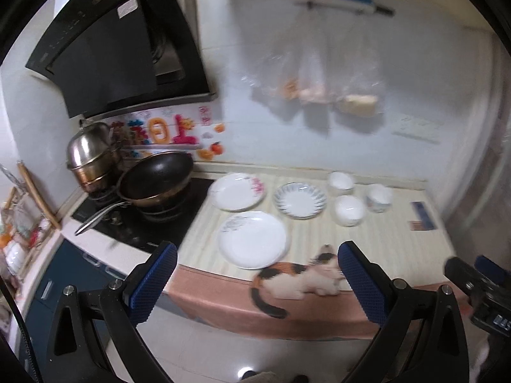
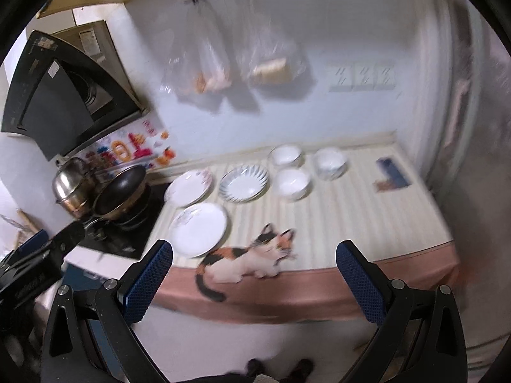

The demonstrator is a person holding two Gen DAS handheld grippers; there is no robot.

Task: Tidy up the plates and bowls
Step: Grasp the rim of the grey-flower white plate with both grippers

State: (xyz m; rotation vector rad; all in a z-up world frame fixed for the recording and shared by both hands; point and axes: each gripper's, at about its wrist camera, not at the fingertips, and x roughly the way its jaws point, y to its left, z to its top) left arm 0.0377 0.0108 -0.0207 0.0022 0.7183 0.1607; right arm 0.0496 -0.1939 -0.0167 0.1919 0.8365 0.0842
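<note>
Your left gripper (image 1: 257, 282) hangs in front of the tabletop (image 1: 383, 242) with its jaws spread wide and nothing between them. Your right gripper (image 2: 254, 282) is the same: jaws wide apart, empty, held short of the tabletop's front edge. Both views are blurred.

In the left wrist view the dishes sit in the middle of the frame on the striped cloth. A plain white plate (image 1: 254, 244) lies nearest you, just left of centre. Behind it is a plate with pink markings (image 1: 238, 191), close to the stove (image 1: 137, 223) at the left. A blue-patterned plate (image 1: 300, 200) lies just right of that one. Further right, three white bowls (image 1: 349, 210) stand upright in a loose cluster, apart from each other.

A calico cat (image 1: 297, 279) lies along the front edge of the tabletop, its head beside the rim of the plain white plate and its tail hanging over the edge. At lower right of that view, part of your right gripper shows. A dark wok (image 1: 156, 180) and steel pot (image 1: 91, 154) sit on the stove.
</note>
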